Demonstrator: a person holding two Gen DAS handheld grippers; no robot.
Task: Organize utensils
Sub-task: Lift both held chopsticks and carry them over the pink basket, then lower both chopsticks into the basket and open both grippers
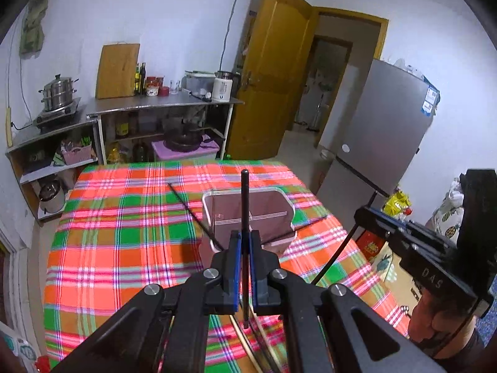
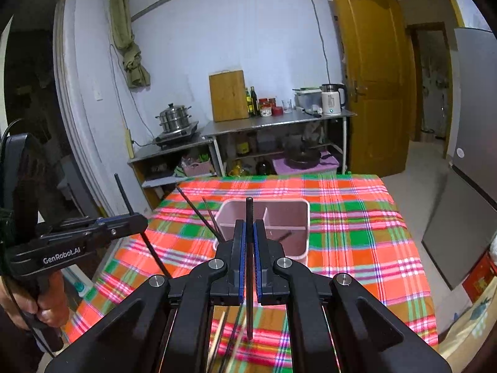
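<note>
Gripping one black chopstick (image 1: pixel 245 205) each, the left gripper (image 1: pixel 245 242) and right gripper (image 2: pixel 249 233) are clamped tight; the pink bin (image 2: pixel 306 217) sits at twelve o'clock on the plaid cloth (image 2: pixel 357 233).

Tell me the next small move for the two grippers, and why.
Probably carry both forward over the pink divided bin and tip the sticks down. The left gripper and the right gripper each clamp a black chopstick upright, short of the bin, which already holds some chopsticks.
</note>
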